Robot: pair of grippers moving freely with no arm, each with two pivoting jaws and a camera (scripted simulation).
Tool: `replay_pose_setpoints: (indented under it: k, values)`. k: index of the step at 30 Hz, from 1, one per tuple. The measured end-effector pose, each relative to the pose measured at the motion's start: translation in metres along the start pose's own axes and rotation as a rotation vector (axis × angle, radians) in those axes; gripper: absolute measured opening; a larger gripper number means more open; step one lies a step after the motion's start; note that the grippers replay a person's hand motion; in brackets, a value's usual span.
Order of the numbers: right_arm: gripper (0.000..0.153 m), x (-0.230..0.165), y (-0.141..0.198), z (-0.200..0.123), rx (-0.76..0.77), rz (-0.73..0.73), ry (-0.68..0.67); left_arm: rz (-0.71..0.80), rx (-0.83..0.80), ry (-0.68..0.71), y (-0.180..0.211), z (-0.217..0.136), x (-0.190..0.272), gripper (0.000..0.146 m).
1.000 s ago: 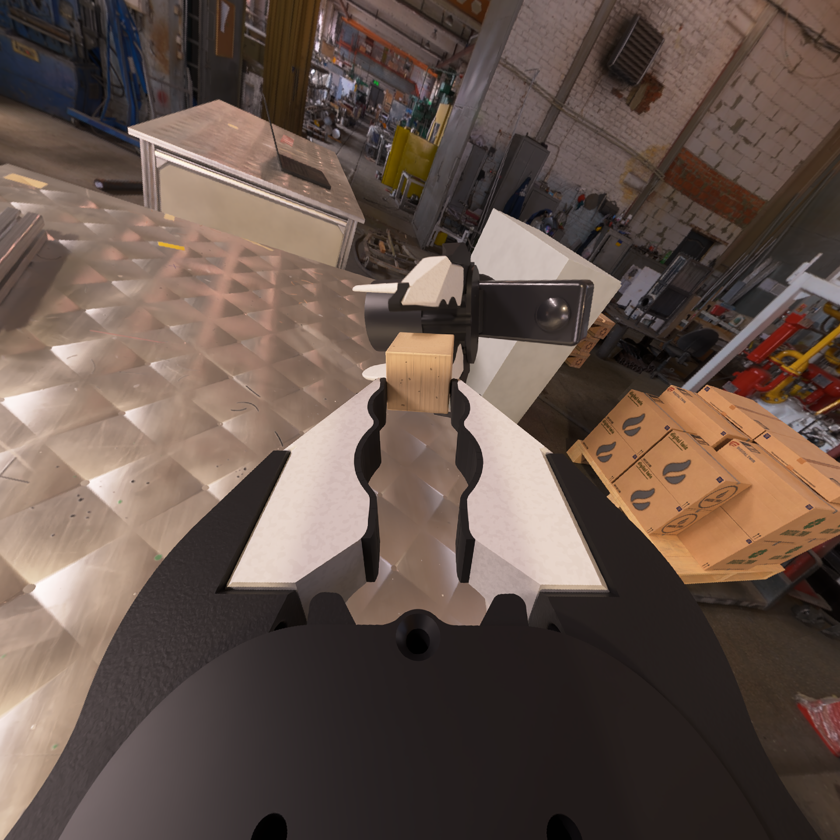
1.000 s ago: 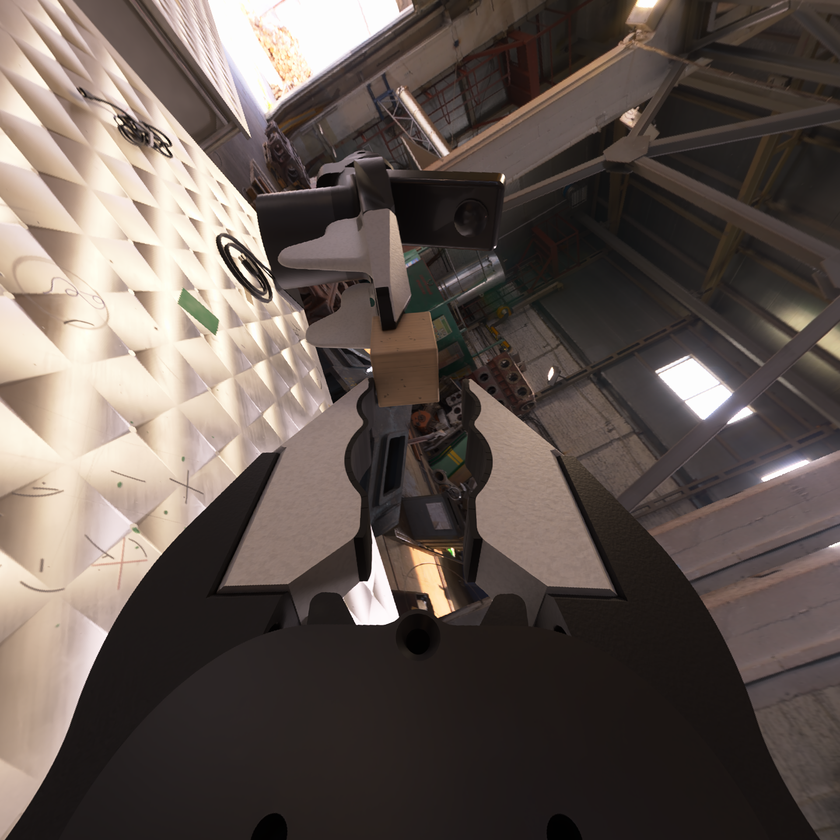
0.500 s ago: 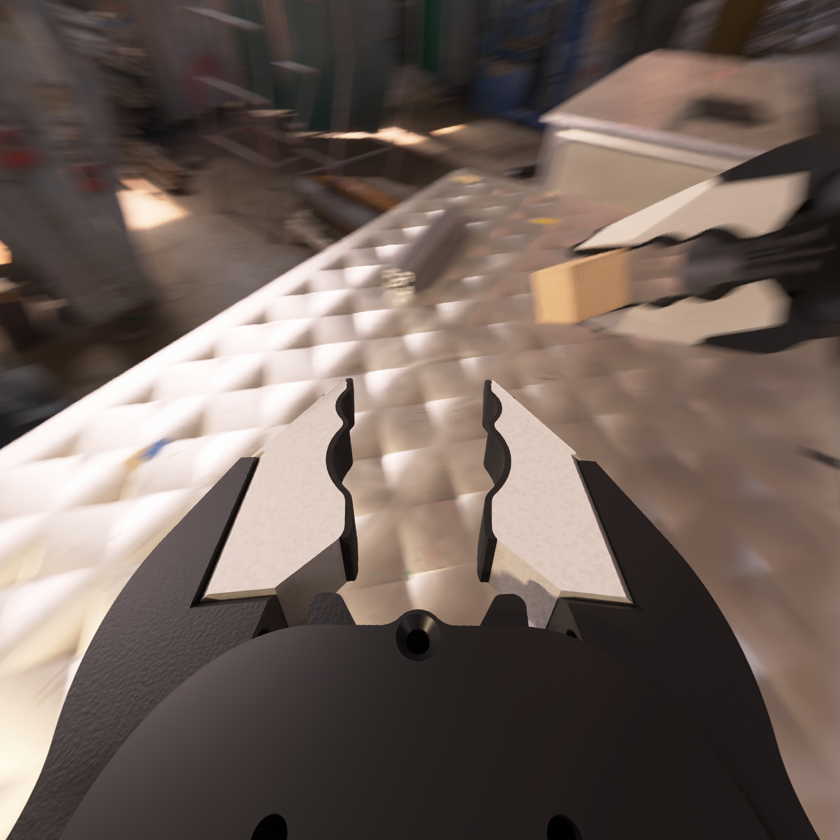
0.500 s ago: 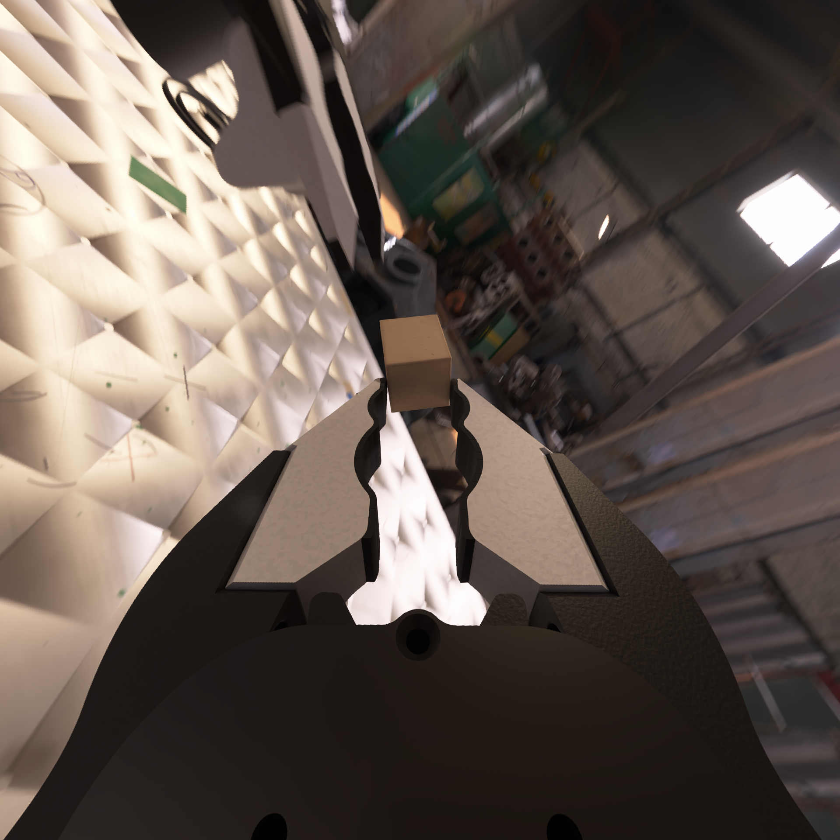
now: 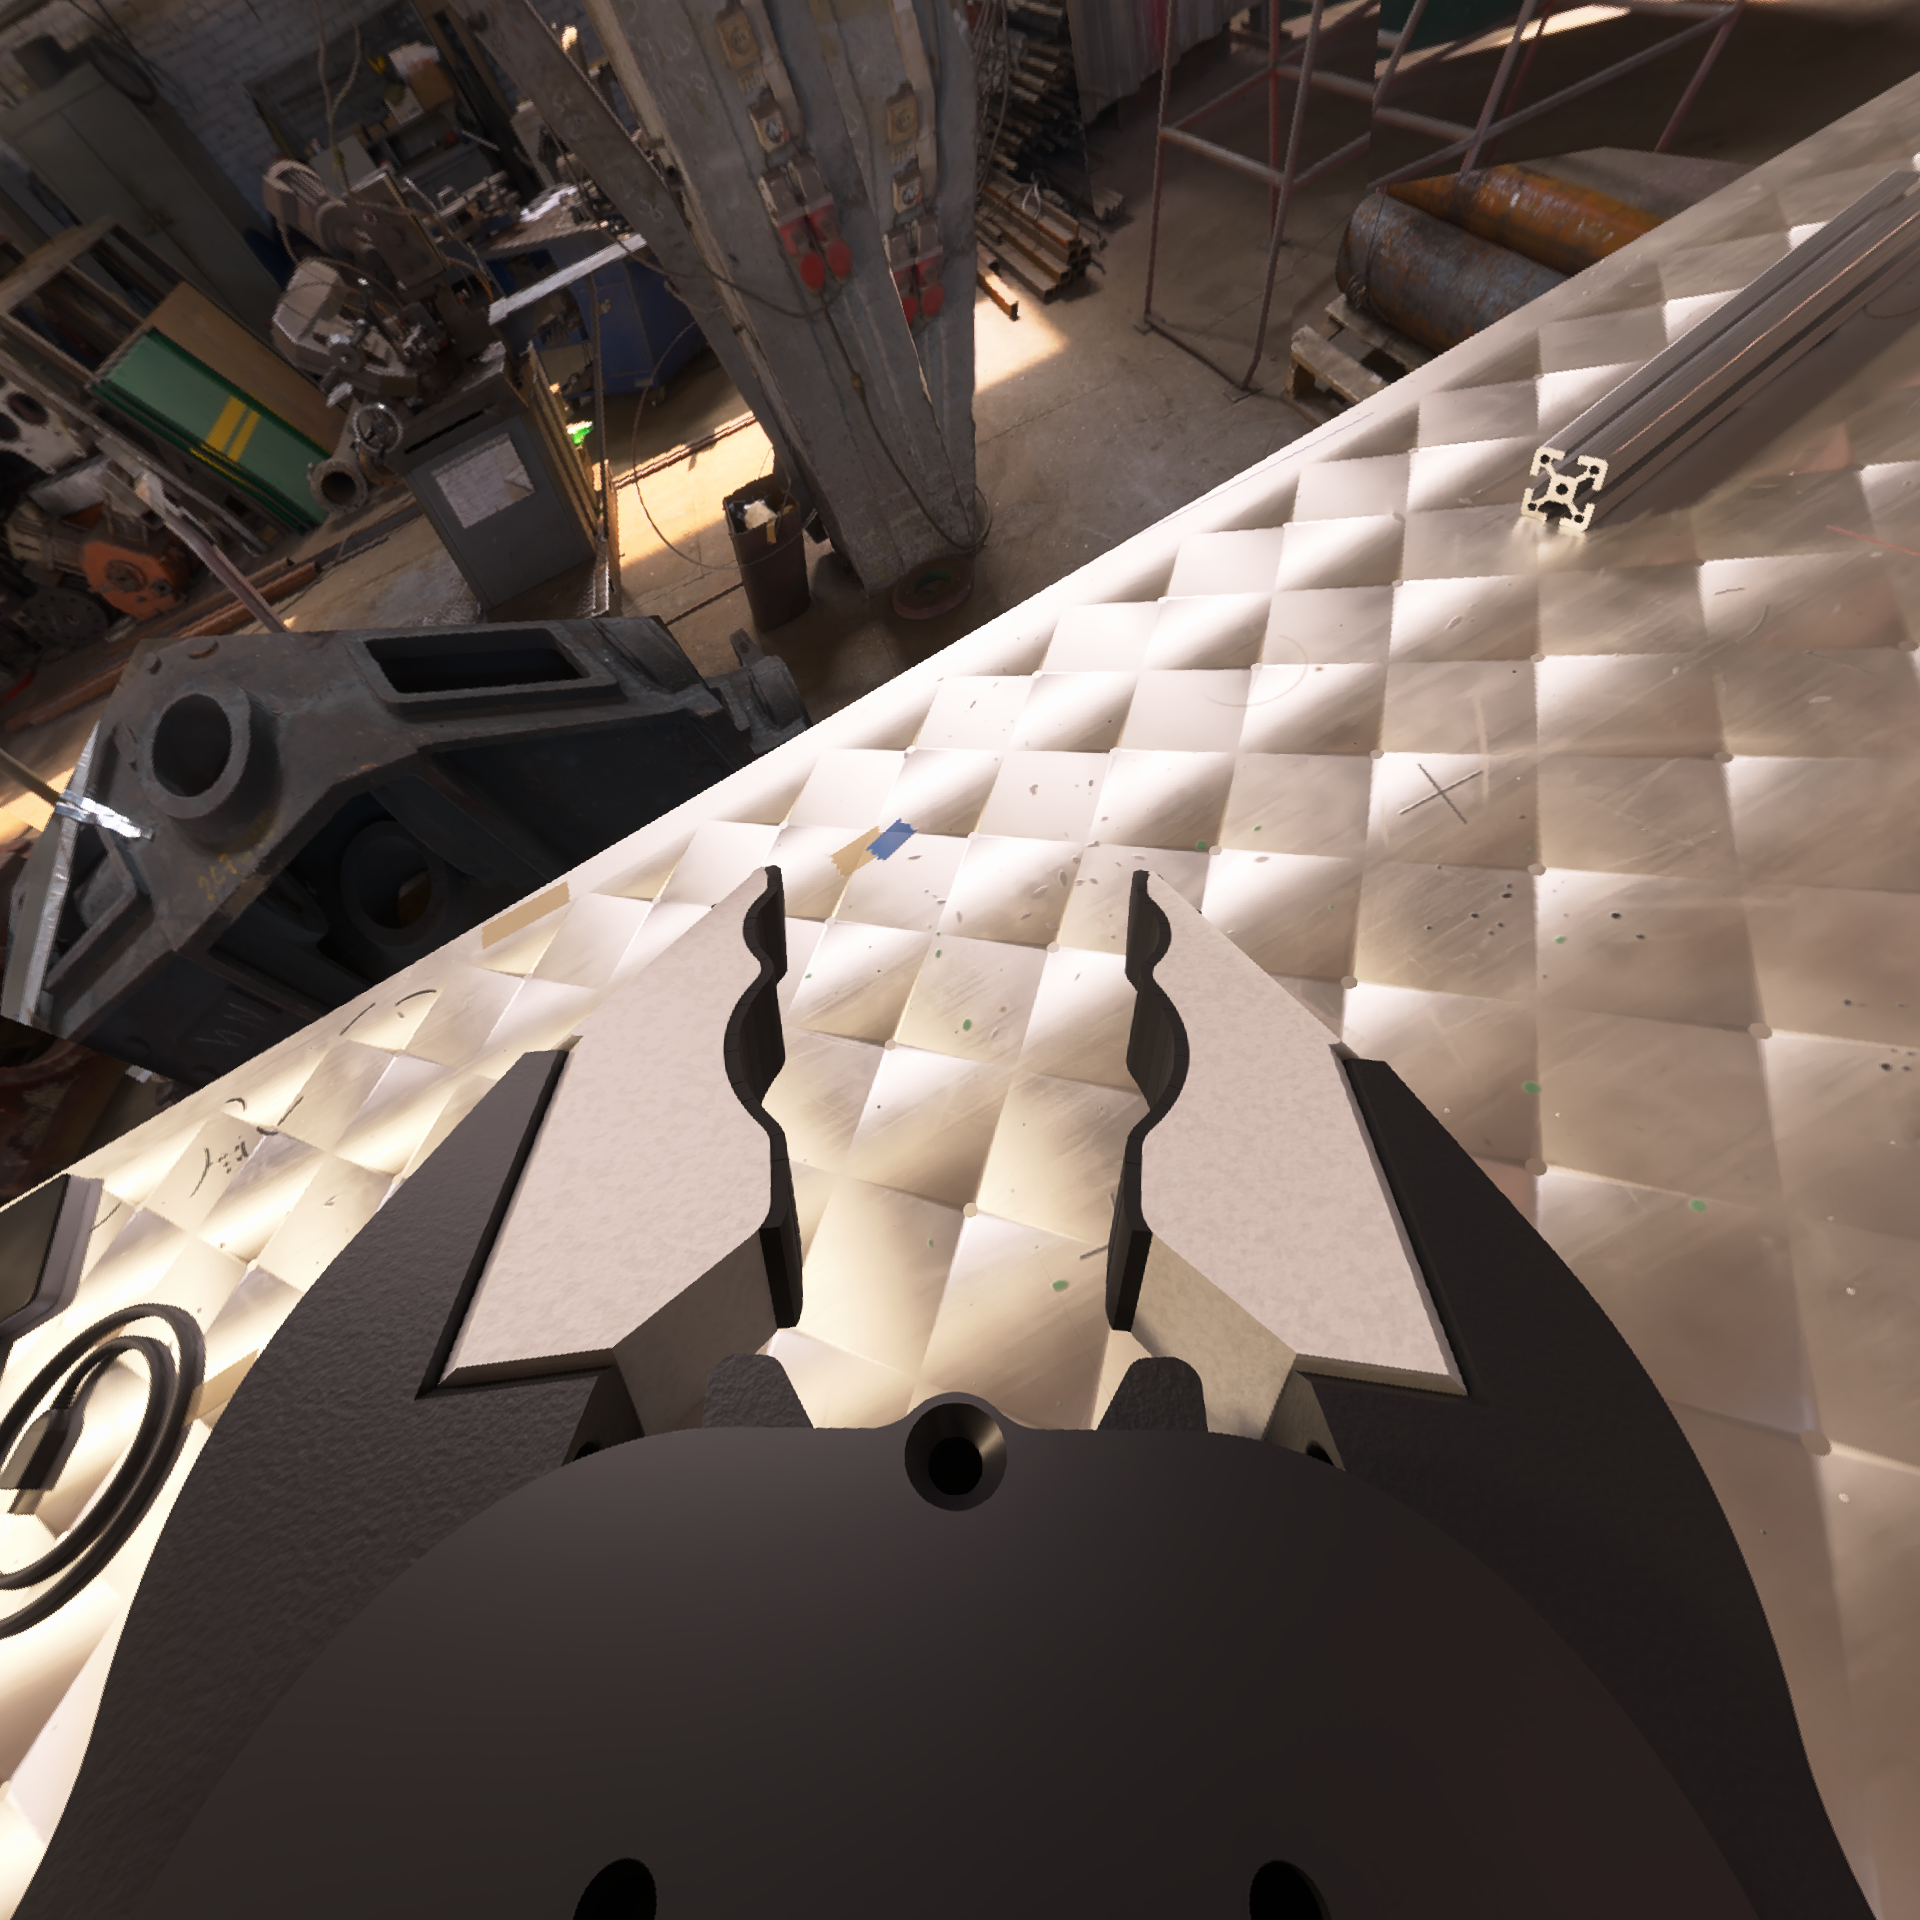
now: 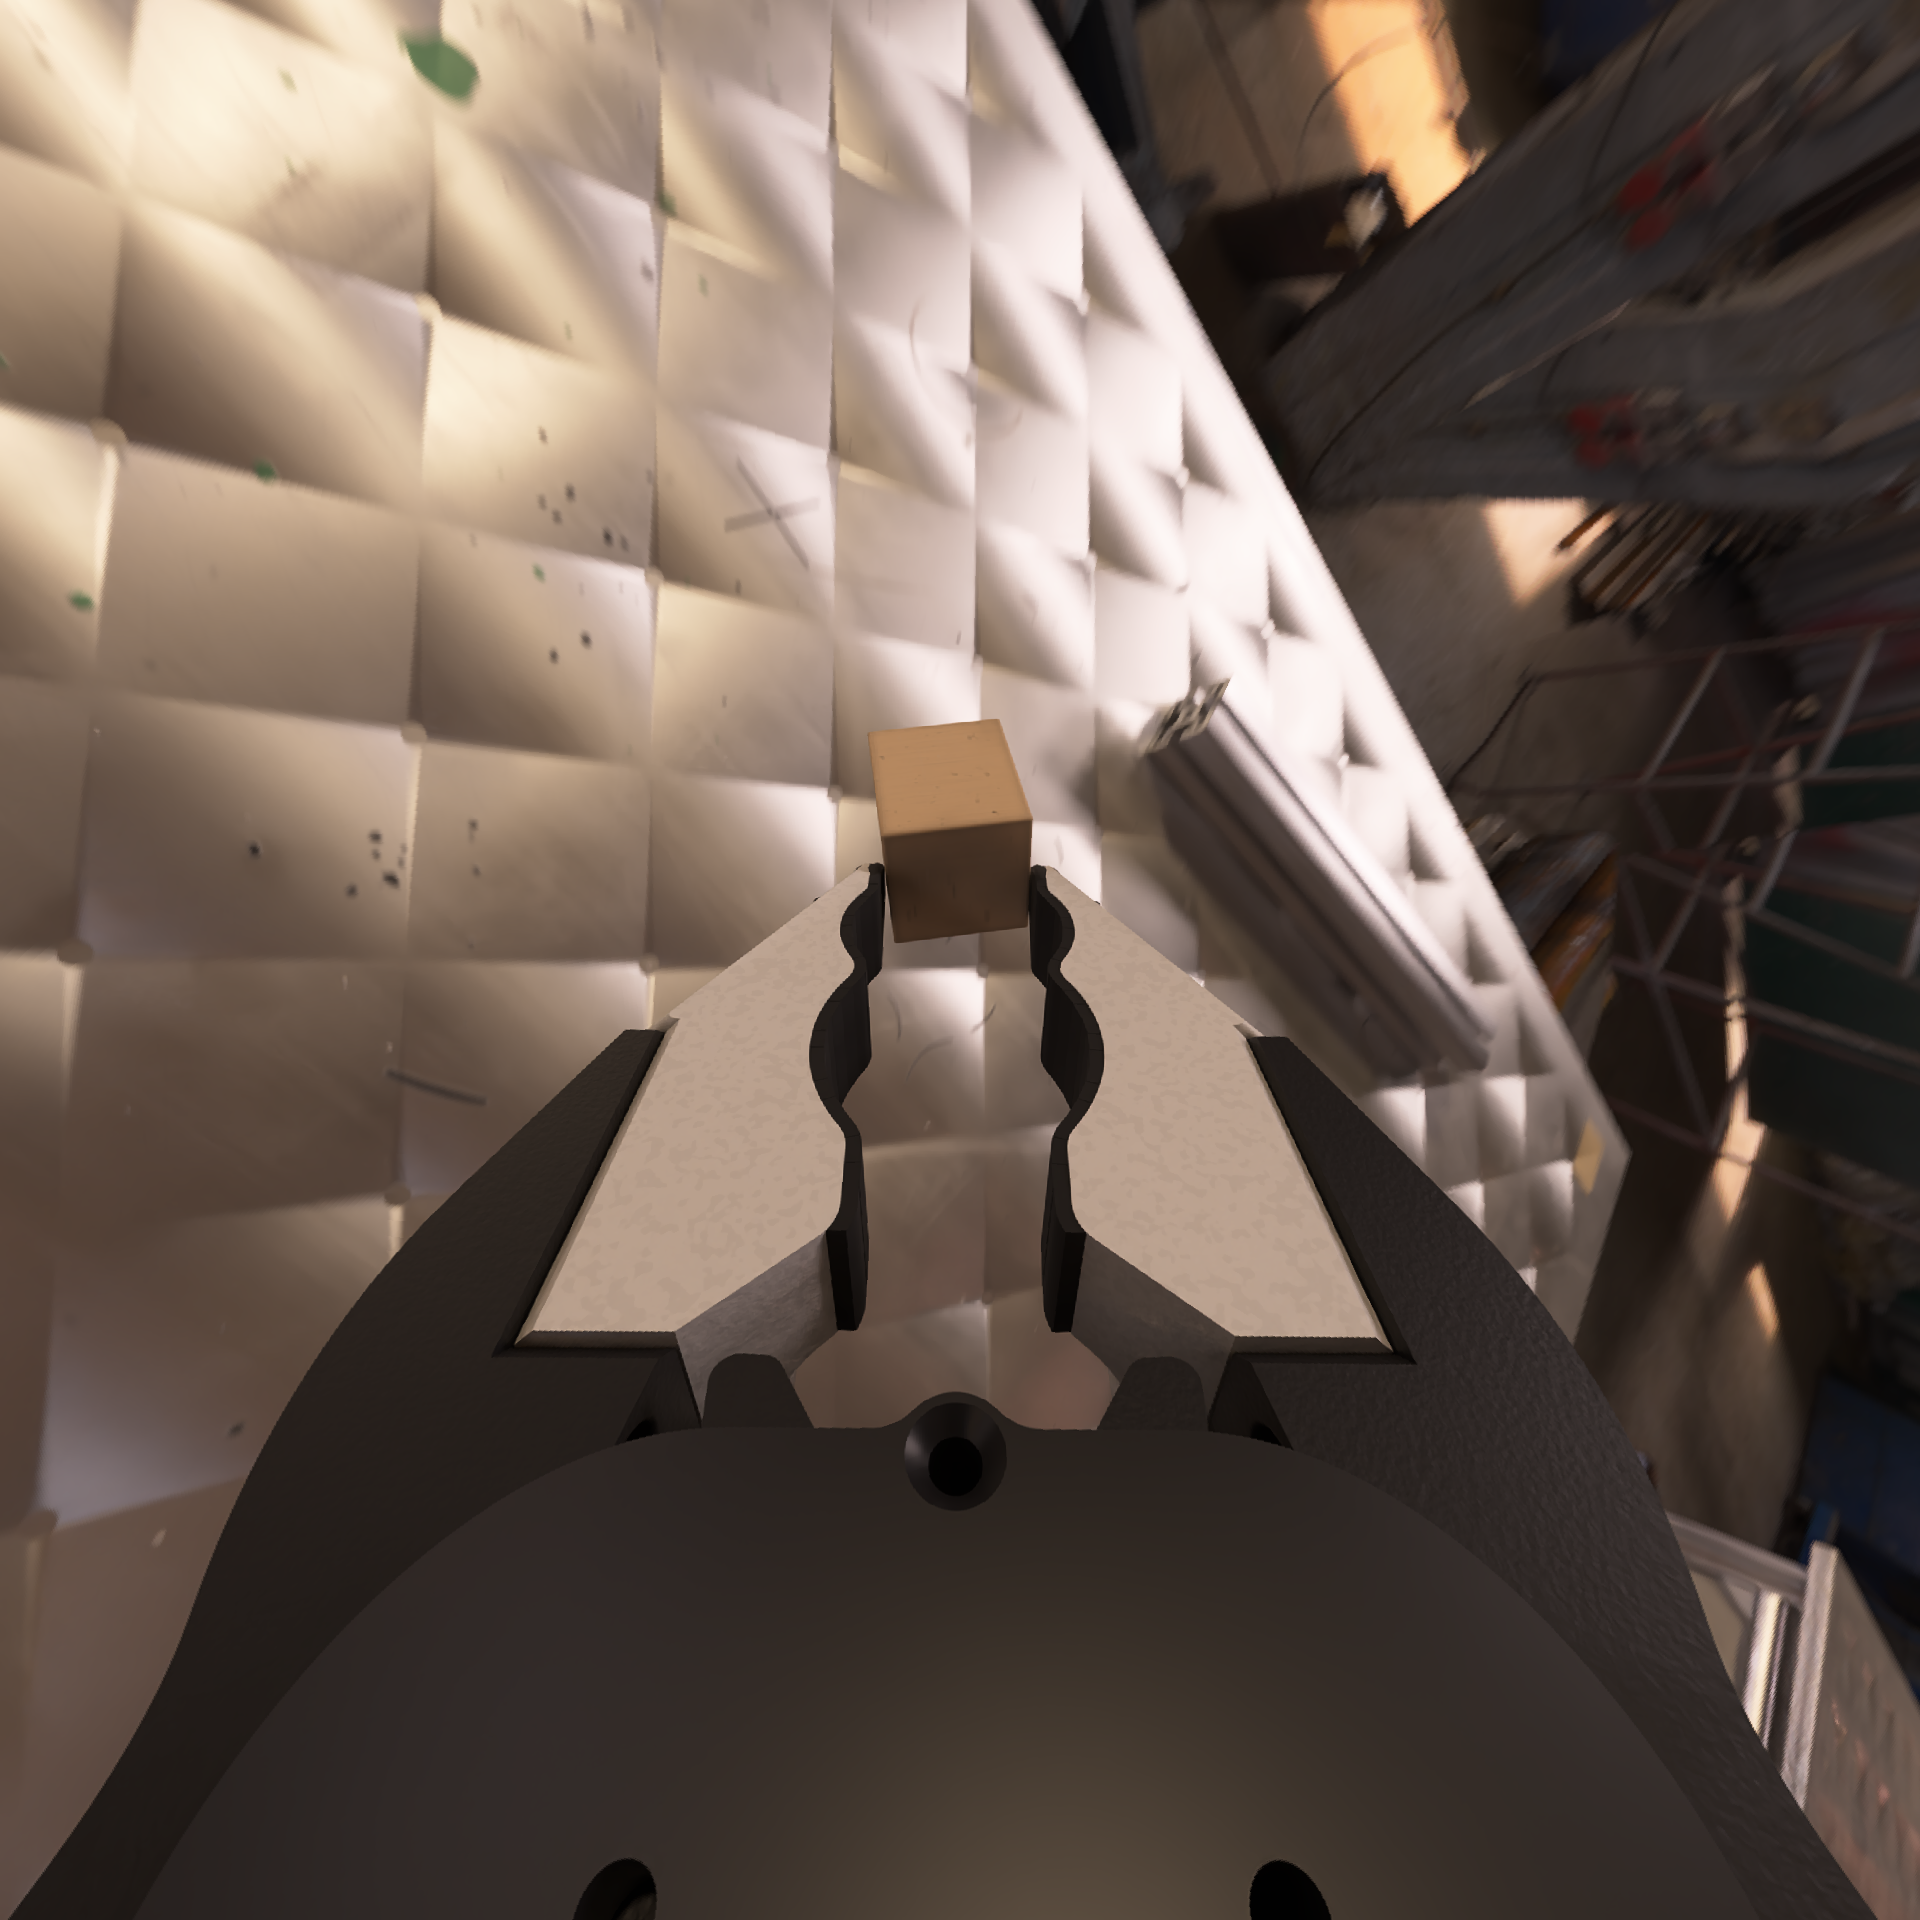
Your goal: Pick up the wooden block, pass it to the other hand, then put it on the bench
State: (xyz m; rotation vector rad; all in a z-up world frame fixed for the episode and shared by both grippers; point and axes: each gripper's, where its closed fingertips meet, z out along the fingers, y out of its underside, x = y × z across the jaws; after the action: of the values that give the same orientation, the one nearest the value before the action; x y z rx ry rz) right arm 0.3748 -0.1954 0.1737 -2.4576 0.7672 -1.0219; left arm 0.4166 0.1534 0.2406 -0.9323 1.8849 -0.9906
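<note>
One wooden block (image 6: 951,831) between the right tongs' (image 6: 954,902) tips, above bench (image 6: 312,831).

Tan block (image 6: 951,831). Silvery bench (image 5: 1455,935) with a diamond pattern, green flecks, blue and beige tape (image 5: 873,844). Black cable (image 5: 83,1455). Grey rail (image 5: 1714,353). Grippers black with white fingers (image 5: 623,1195).

Left wrist view: coiled black cable (image 5: 73,1455) cut by left edge; dark object (image 5: 42,1242) at that edge, kind unclear | Right wrist view: aluminium bar (image 6: 1309,894) and hall beyond the tabletop (image 6: 312,727) blurred; wooden block (image 6: 951,831) lower sides hidden by right claw (image 6: 954,899) fingertips
</note>
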Motion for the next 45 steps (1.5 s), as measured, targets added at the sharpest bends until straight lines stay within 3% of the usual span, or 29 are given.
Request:
replay_pose_setpoints:
  k: [4, 9, 14, 22, 30, 41, 43, 45]
  values:
    - [0.028, -0.001, 0.034, 0.01, -0.13, 0.035, -0.05, 0.012, -0.01, 0.01, 0.002, 0.001, 0.003, 0.057]
    - [0.028, 0.0, 0.049, 0.024, -0.17, 0.132, -0.095, 0.021, -0.045, 0.045, 0.007, 0.003, 0.006, 0.046]
    - [0.028, -0.009, 0.067, 0.04, -0.255, 0.208, -0.169, 0.006, -0.055, 0.075, 0.007, -0.003, -0.002, 0.045]
    - [0.028, -0.036, 0.088, 0.072, -0.393, 0.215, -0.306, -0.053, -0.063, 0.1, 0.012, -0.012, -0.024, 0.044]
    - [0.028, -0.043, 0.109, 0.089, -0.568, 0.403, -0.304, -0.061, -0.089, 0.119, 0.018, -0.015, -0.03, 0.043]
    - [0.027, -0.046, 0.116, 0.099, -0.599, 0.436, -0.312, -0.046, -0.226, 0.171, 0.044, -0.012, -0.035, 0.043]
    - [0.048, -0.046, 0.114, 0.1, -0.583, 0.446, -0.314, -0.055, -0.265, 0.183, 0.053, -0.014, -0.041, 0.043]
    - [0.059, -0.045, 0.109, 0.095, -0.563, 0.445, -0.326, -0.062, -0.309, 0.196, 0.064, -0.018, -0.047, 0.043]
